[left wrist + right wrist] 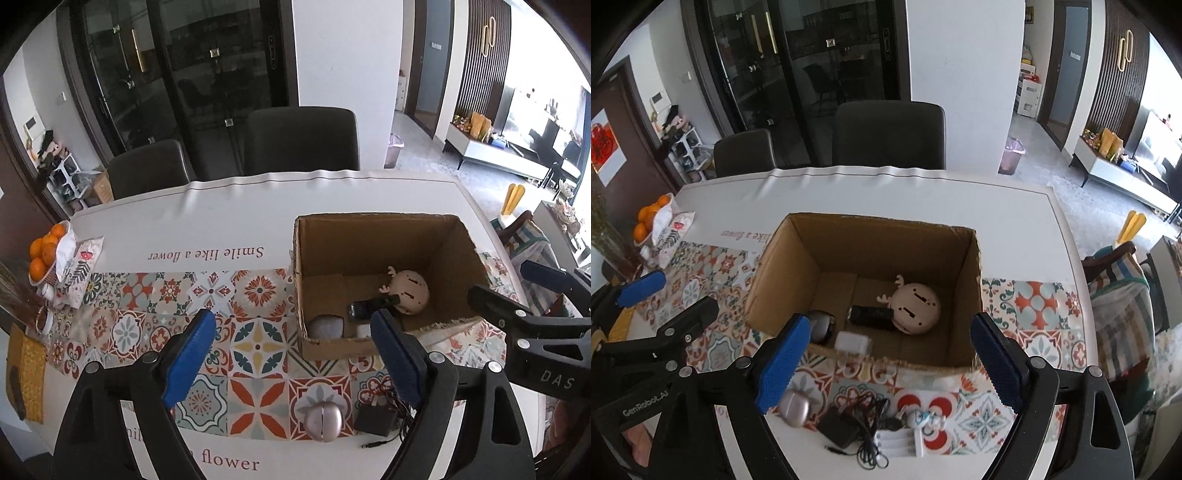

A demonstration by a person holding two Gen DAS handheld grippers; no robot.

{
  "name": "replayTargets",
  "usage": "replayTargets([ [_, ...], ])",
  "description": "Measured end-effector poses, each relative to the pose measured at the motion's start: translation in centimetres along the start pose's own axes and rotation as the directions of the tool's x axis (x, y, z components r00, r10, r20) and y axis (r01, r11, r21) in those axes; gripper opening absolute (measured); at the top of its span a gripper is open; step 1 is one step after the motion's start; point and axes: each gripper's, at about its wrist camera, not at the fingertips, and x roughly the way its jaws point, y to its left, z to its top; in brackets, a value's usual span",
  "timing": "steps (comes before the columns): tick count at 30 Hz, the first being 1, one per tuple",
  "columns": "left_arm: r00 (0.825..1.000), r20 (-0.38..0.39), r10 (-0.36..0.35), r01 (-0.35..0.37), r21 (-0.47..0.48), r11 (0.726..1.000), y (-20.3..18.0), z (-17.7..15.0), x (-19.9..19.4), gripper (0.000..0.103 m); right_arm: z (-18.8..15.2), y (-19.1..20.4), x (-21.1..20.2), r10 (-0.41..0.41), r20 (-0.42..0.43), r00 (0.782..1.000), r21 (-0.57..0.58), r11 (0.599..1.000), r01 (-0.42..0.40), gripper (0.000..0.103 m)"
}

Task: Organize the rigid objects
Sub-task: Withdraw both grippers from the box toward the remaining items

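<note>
An open cardboard box (886, 229) stands on the patterned table mat. Inside lie a beige round toy with antlers (918, 306), a black device (870, 315), a grey mouse (822, 326) and a white charger (851, 341). In front of the box rest a pinkish round case (794, 406), a black adapter with cord (838, 428) and a small white-blue figure (923, 419). My right gripper (890, 363) hangs open over the box's near wall, holding nothing. My left gripper (291, 354) is open and empty, left of the box (369, 221), above the round case (323, 419) and adapter (375, 419).
A bowl of oranges (44, 251) and a patterned cloth sit at the table's far left. Two dark chairs (301, 140) stand behind the table. A chair with a striped cover (1123, 314) is off the right edge. A white slotted rack (901, 441) lies by the figure.
</note>
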Motion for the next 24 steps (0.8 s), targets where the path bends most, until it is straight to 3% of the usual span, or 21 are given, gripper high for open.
replayTargets([
  [14, 1.0, -0.002, -0.027, 0.027, -0.003, 1.0, -0.1, -3.7, -2.2, 0.086, -4.2, 0.9, -2.9, 0.0, 0.024, 1.0, -0.002, 1.0, 0.0, 0.088],
  [24, 0.998, -0.055, -0.033, 0.032, -0.005, 0.999, 0.0, -6.8, -1.6, 0.086, -7.0, 1.4, -2.5, 0.022, -0.004, 1.0, 0.006, 1.0, -0.022, 0.088],
])
